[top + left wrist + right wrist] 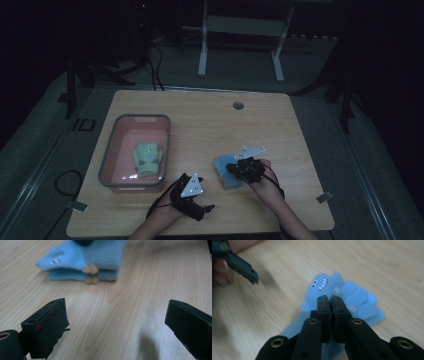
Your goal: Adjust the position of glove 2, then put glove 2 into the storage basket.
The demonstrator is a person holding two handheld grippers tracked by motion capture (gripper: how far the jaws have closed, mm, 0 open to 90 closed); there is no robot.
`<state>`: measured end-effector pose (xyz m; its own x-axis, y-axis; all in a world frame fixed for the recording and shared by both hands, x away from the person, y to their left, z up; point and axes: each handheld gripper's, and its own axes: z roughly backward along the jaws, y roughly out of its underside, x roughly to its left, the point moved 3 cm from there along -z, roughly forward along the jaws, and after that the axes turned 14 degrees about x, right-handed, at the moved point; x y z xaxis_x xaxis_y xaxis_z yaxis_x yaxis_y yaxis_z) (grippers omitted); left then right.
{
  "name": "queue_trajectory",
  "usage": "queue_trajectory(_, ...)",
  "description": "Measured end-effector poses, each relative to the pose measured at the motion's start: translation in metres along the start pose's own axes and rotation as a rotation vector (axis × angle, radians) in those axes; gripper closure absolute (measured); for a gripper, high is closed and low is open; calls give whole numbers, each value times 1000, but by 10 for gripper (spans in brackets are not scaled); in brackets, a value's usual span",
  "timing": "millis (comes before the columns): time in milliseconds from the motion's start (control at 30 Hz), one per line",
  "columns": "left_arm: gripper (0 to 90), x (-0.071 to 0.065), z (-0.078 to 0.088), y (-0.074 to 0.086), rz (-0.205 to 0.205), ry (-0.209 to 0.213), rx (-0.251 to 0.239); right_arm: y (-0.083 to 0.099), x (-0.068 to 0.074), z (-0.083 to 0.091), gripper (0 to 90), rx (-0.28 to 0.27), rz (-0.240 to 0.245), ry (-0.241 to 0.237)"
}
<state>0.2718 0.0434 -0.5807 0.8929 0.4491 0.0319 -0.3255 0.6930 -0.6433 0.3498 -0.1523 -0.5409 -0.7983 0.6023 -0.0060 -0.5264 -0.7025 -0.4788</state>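
Dim room, wooden table [210, 125]. A pink bin [111, 150] sat at the table's left, with a green sock [147, 159] lying inside it. A blue sock [226, 172], shark-faced and folded double, lay flat on the bare wood right of the bin, well apart from it. The right gripper [331, 298] was over the blue sock with its jaws drawn together; in the right gripper view the tips met above the fabric, but whether any cloth was pinched between them could not be told. The left gripper [197, 200] rested near the front edge, just right of the bin, jaws standing wide apart with nothing between them; its own view looked across bare wood toward the sock's folded edge [85, 267]. Judged step: taking hold of the blue sock so it could join the green one in the bin. If the pinch had caught cloth, the next move would call for a lift clear of the table and a carry left over the bin's wall. If not, the jaws would need to part, drop onto the fold and close again.
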Motion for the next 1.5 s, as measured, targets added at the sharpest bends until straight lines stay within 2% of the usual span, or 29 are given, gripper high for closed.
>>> queue_trajectory(167, 47, 1, 1, 0, 1, -22, -4, 7, -3, -12, 844, 37, -2, 2)
queue_trajectory(233, 46, 1, 2, -1, 15, -17, -29, 8, -4, -14, 835, 40, -11, -12)
queue_trajectory(300, 46, 1, 3, -2, 36, 5, -54, 9, -5, -16, 821, 40, -8, -15)
queue_trajectory(367, 46, 0, 4, -3, 43, 7, -58, 10, -5, -17, 796, 39, -14, -26)
queue_trajectory(400, 46, 0, 4, -4, 33, 4, -51, 10, -5, -17, 774, 38, -13, -28)
queue_trajectory(467, 46, -1, 4, -6, 9, -32, -44, 9, -4, -13, 660, 28, -12, -30)
queue_trajectory(533, 46, -2, 5, -7, 9, -54, -48, 8, -3, -8, 545, 5, -10, -30)
queue_trajectory(567, 46, -2, 6, -8, 20, -53, -48, 8, -3, -6, 477, -3, -10, -30)
queue_trajectory(633, 61, -2, 7, -11, 77, -67, -6, 8, -6, -1, 434, -32, -18, -30)
queue_trajectory(667, 62, -2, 9, -14, 101, -55, -9, 9, -8, 2, 391, -44, -17, -43)
queue_trajectory(733, 88, -1, 13, -18, 128, 1, -49, 10, -11, 6, 295, -59, -27, -37)
queue_trajectory(767, 93, 0, 13, -20, 136, 22, -57, 10, -13, 8, 268, -71, -35, -56)
queue_trajectory(833, 97, -1, 14, -23, 110, 34, -60, 11, -17, 10, 161, -84, -46, -66)
queue_trajectory(867, 98, -1, 13, -25, 86, 18, -54, 11, -19, 10, 148, -80, -47, -64)
queue_trajectory(933, 109, -3, 12, -29, 43, 27, -53, 11, -24, 13, 147, -93, -52, -54)
queue_trajectory(967, 118, -4, 11, -31, 23, 16, -51, 11, -27, 13, 145, -101, -53, -52)
queue_trajectory(1067, 147, -6, 3, -37, -25, 7, -17, 8, -36, 16, 141, -122, -75, -53)
queue_trajectory(1133, 157, -8, -3, -42, -51, 22, 5, 6, -41, 17, 148, -101, -110, -85)
queue_trajectory(1200, 189, -10, -7, -45, -86, 14, 20, 4, -45, 17, 147, -92, -154, -108)
queue_trajectory(1333, 214, -10, -17, -56, -126, 13, 32, 0, -48, 13, 124, -103, -160, -122)
queue_trajectory(1467, 235, -7, -28, -64, -174, -3, 58, -4, -51, 3, 139, -83, -159, -134)
queue_trajectory(1500, 254, -6, -29, -66, -175, -2, 57, -6, -53, 0, 141, -75, -159, -122)
